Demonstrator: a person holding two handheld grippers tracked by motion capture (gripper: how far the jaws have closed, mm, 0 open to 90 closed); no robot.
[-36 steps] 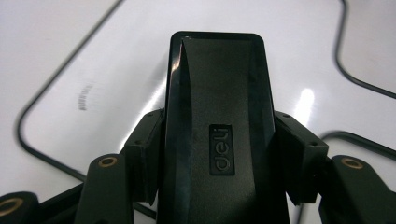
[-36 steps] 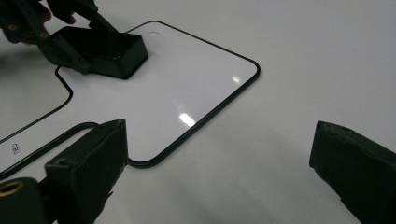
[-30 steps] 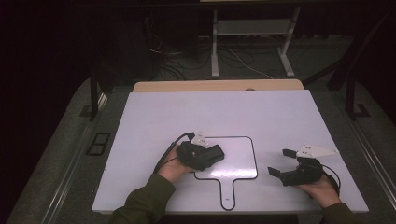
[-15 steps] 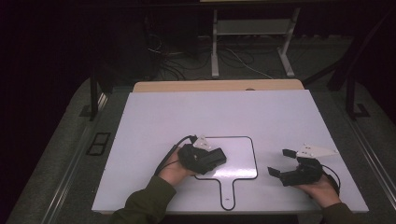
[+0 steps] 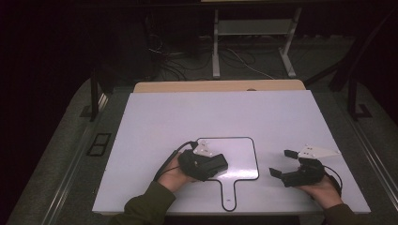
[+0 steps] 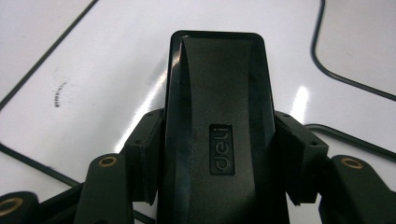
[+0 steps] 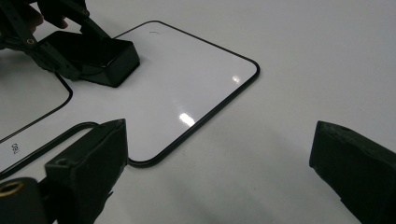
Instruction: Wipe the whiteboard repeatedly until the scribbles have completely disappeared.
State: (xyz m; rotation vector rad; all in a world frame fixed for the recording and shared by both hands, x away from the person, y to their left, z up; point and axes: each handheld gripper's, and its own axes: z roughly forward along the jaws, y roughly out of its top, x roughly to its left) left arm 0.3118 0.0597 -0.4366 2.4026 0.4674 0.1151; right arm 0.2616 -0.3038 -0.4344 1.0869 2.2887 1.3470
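A small white board [image 5: 239, 147] with a black rim and a short handle lies flat on the white table. A black eraser [image 6: 215, 116] marked "deli" rests on the board's near left part, and my left gripper [image 5: 211, 166] is shut on it, its fingers [image 6: 144, 144] pressing both long sides. The right gripper view has the same eraser [image 7: 95, 56] at top left, on the board [image 7: 187, 79]. My right gripper [image 5: 280, 162] hovers low over the table to the right of the board, jaws wide open and nothing between them [image 7: 224, 158].
A faint dark smudge [image 6: 58, 88] marks the board left of the eraser. The white table [image 5: 211, 112] stretches bare beyond the board, with a wooden strip [image 5: 216, 86] along its far edge. Behind it stand a metal frame [image 5: 253, 42] and floor cables.
My left gripper has slid the eraser a little across the board, toward its near right part. The right gripper has stayed where it was, still open.
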